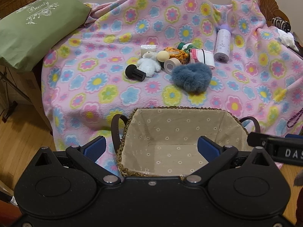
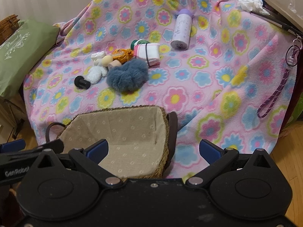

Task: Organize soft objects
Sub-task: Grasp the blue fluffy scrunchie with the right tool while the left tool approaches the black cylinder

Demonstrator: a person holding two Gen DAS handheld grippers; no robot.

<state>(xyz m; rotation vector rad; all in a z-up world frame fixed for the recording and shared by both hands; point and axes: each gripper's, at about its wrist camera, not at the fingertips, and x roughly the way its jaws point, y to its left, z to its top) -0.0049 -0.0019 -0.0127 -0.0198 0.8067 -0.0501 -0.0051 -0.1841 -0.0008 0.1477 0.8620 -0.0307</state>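
Left wrist view: both jaws spread wide; fabric-lined woven basket [image 1: 132,124] near fluffy blue scrunchie [image 1: 191,77].

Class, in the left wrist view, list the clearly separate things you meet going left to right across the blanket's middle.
Green pillow → black makeup brush → white plush toy → blue fluffy scrunchie → lavender bottle.

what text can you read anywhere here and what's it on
"Beauty": white script on the green pillow.
"DAS": cut off, on the right gripper, seen from the left wrist.
"GenRobot": cut off, on the left gripper, seen from the right wrist.
Purple bottle: script too blurred to read.
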